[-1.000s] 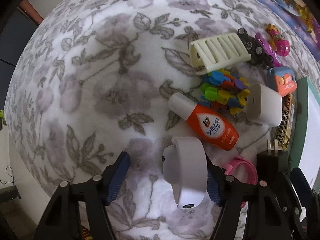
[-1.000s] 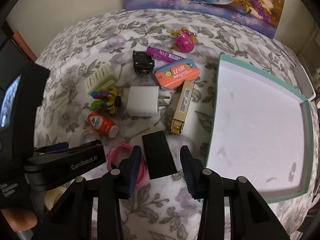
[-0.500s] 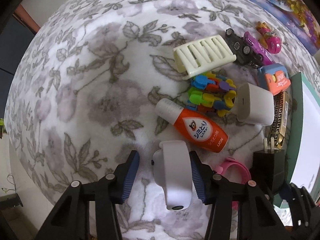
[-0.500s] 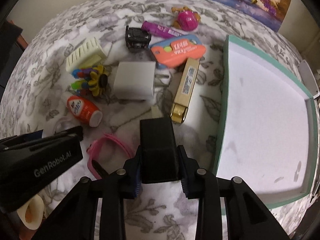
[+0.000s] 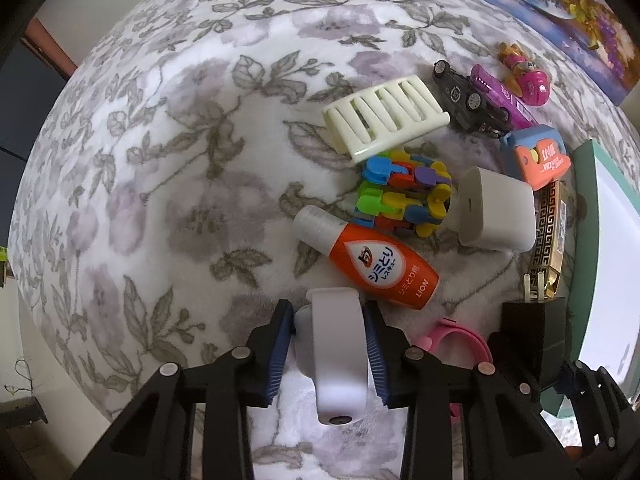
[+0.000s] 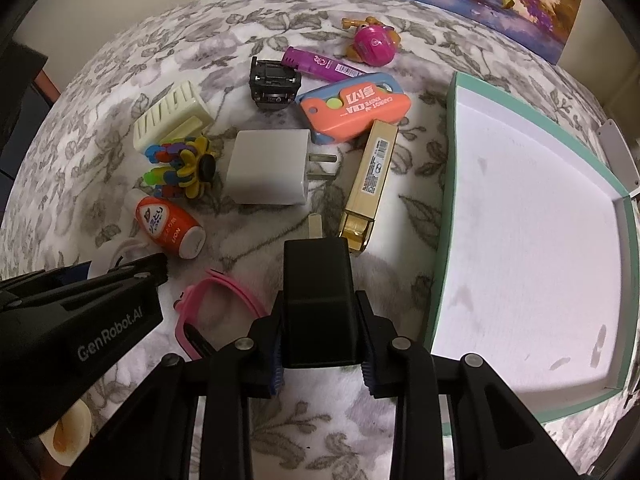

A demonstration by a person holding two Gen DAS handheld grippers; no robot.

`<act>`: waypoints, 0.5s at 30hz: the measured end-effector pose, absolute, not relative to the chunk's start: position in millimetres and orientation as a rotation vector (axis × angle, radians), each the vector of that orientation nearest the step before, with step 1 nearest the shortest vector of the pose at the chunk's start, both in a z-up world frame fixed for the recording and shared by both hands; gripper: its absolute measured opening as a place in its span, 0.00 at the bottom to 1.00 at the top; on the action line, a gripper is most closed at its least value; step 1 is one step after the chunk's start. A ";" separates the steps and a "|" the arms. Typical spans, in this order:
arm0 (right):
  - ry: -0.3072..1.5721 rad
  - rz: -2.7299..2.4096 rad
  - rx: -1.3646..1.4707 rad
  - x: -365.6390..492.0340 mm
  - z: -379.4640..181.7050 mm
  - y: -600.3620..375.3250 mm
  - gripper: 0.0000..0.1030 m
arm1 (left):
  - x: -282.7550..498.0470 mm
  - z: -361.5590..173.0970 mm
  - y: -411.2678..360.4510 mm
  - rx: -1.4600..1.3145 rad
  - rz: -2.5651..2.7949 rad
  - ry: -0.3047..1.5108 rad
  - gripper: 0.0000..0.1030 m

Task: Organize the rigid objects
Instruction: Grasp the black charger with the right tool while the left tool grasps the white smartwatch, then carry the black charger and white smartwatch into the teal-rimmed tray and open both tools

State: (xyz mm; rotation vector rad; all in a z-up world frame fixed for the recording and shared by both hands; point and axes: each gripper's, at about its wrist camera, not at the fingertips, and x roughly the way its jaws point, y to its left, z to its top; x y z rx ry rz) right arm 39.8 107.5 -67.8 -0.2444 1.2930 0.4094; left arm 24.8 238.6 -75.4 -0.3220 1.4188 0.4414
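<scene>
Both tongs closed up since a second ago: left gripper (image 5: 329,354) went from wide open around the white gadget (image 5: 338,354) to pads touching both its flanks; right gripper (image 6: 320,346) went from straddling the black charger (image 6: 318,300) to clamped on it

Left to right, left wrist view:
- flowered fleece cloth (image 5: 160,184) fills the left half, bare
- white gadget at lower centre, between the blue pads (image 5: 279,350), narrow gap only, squeezed shut on it. Smooth rounded plastic shell, likely light and stiff; curved sides could slip, so hold across the flat flanks as now
- orange bottle (image 5: 380,266) just beyond it, lying on its side, touching nothing of the gripper
- cream slatted piece (image 5: 384,116) above, coloured link toy (image 5: 404,196) between it and the bottle
- pink strap (image 5: 460,338) lower right, beside the black charger (image 5: 534,336)
- white plug block (image 5: 496,208), gold box (image 5: 550,236), orange cutter (image 5: 536,156) at right

Right wrist view:
- left gripper's black body in the lower left
- black charger at centre bottom, jaws tight on its long sides near the rear, prong end pointing away; whether lifted off the cloth, cannot tell. Hard square-edged casing, probably a bit heavier than it looks, flat faces give a sure hold; keep off the prongs
- green-rimmed tray (image 6: 446,184) at right, white floor bare, near the charger; likely the drop spot
</scene>
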 end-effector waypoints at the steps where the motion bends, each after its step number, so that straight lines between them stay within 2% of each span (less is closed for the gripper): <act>1: 1.295 0.408 -0.237 40.7 -67.1 106.1 0.31 | 24.4 -75.4 238.6 -0.324 0.442 1.418 0.37; 8: 1.291 0.417 -0.175 45.5 -50.1 94.2 0.31 | 19.4 -64.4 242.7 -0.332 0.459 1.397 0.37; 15: 1.203 0.433 -0.103 52.4 -11.7 79.8 0.31 | 13.5 -21.9 243.3 -0.347 0.448 1.286 0.37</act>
